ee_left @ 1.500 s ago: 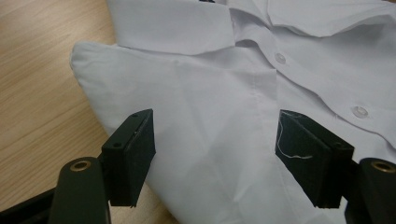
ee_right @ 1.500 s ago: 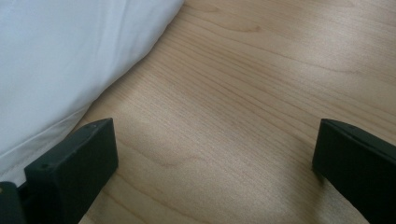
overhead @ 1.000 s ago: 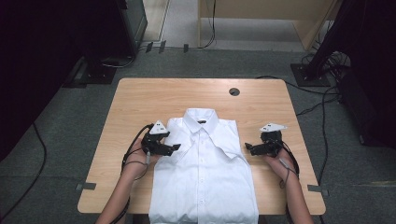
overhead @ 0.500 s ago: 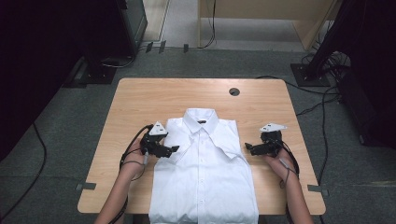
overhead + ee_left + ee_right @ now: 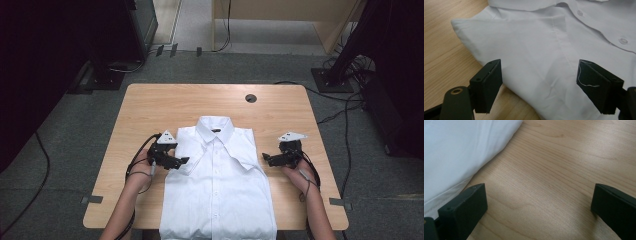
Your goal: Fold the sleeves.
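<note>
Shirt [image 5: 217,185]: folded, centred on your table [image 5: 150,105], collar away from you.
Left gripper [image 5: 184,161]: jaws have just been opening, now wide over the left shoulder fold, cloth between them, unpinched.
Right gripper [image 5: 266,158]: wide, beside the shirt's right edge.
Risk: grabbing one layer probably drags the fold open.
Writing: none readable.

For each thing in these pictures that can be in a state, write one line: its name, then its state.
White shirt: buttoned, folded, flat on the table, sleeves folded in.
Left tongs: open, over the shirt's folded sleeve, gripping nothing.
Right tongs: open, over bare wood beside the shirt, gripping nothing.
</note>
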